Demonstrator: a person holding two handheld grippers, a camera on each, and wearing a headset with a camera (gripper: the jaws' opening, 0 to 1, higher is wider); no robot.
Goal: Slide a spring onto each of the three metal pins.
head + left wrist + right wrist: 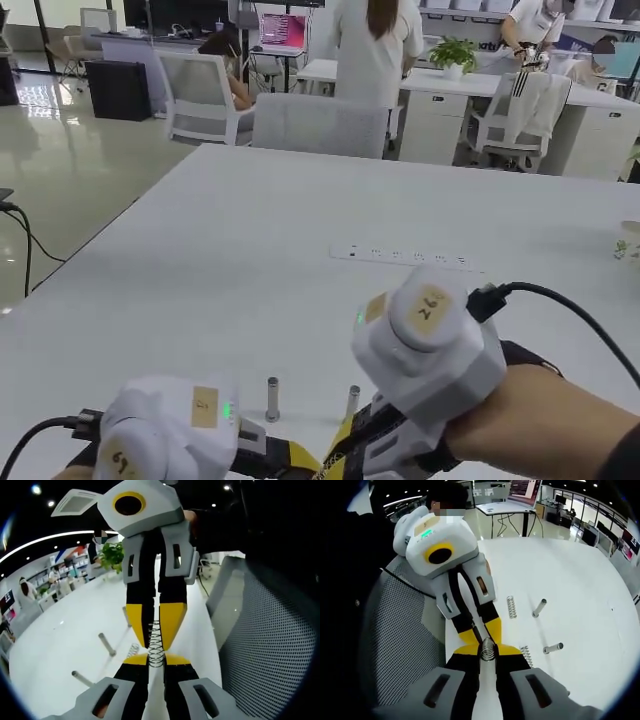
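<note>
Spring (156, 641) is being gripped off the surface (570, 580), long axis lying tip to tip: one end is being clamped by the left hand-held gripper (156, 661), the other by the right hand-held gripper (487, 652); upright pins (539, 608) near, off to one side

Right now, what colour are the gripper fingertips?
Yellow fingertips on black fingers, clearest in the left gripper view.

Reads bright and even under ceiling lamps (36, 489) — lays only faint, soft shadows by the pins (272, 398) on the white table (250, 250), glares off the polished floor (60, 140) in the head view, bends and darkens toward both gripper views' edges — softens into slight blur close to the lenses.
</note>
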